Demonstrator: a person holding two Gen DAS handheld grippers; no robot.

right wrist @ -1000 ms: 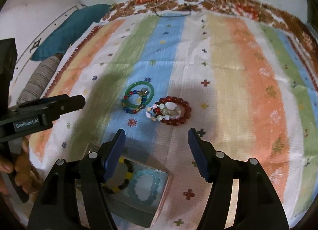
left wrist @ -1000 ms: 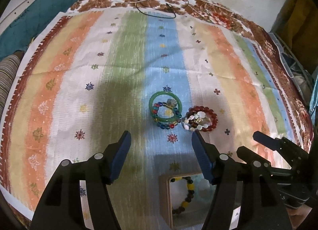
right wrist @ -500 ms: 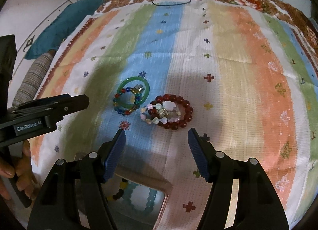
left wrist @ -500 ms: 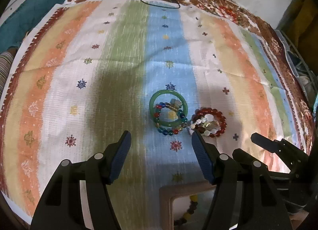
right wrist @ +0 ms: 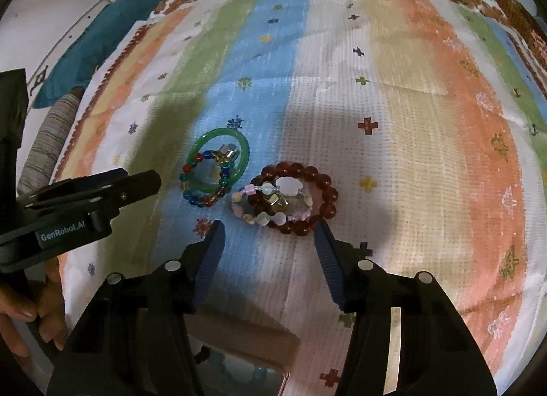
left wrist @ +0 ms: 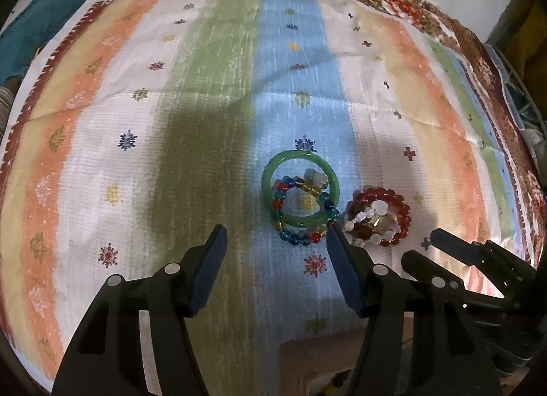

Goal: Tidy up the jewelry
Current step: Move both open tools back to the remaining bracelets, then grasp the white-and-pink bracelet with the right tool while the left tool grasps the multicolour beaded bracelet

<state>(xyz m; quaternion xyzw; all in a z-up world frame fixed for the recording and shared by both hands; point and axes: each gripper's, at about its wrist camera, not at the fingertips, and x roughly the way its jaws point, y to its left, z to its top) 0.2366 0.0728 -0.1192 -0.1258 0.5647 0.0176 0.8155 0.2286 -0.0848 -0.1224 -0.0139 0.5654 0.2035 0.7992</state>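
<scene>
- Just short of the left tongs (left wrist: pixel 273 252), whose jaws are apart, empty and closing, lies the green bangle (left wrist: pixel 301 187) with a multicoloured bead bracelet (left wrist: pixel 297 237) across it.
- The right tongs (right wrist: pixel 268 242), likewise apart, empty and closing, face the red bead bracelet (right wrist: pixel 324 187) and pale shell bracelet (right wrist: pixel 270 208).
- All rest on the striped cloth (left wrist: pixel 205 122); the box (left wrist: pixel 307 358) sits nearest.
- Step, as I judge: approach to pick. Next: lower each over one strand only.

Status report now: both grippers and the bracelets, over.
Left gripper, right gripper closing, nothing between. Green bangle, red bead bracelet on cloth. Path clear.
</scene>
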